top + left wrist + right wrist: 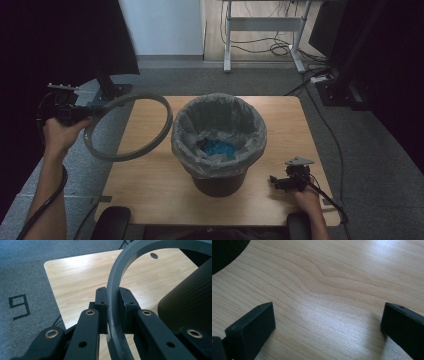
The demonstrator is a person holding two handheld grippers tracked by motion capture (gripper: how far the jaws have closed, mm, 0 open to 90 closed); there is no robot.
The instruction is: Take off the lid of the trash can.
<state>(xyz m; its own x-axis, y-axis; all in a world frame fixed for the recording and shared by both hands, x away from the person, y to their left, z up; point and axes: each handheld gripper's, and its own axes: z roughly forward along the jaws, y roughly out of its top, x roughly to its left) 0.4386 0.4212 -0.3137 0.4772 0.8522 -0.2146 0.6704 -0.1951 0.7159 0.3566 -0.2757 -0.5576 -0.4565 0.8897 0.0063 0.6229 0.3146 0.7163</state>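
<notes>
A grey plastic ring [131, 126], the bin's rim hoop, hangs over the table's left edge. My left gripper [92, 114] is shut on its near-left arc. In the left gripper view the ring [117, 282] runs between the black pads [102, 300], which press on both sides. A dark round bin [219, 142] with a grey bag liner stands mid-table, something blue at its bottom [218, 148]. My right gripper [274, 181] rests low at the table's front right, beside the bin. In the right gripper view its fingertips [253, 327] stand wide apart over bare wood, nothing between them [327, 322].
The wooden table [150, 185] has a small hole [154, 255] near its far side. Grey carpet lies to the left, marked with a black digit [18, 307]. A monitor stand [107, 85] sits at the table's back left. Desk legs and cables lie on the floor beyond.
</notes>
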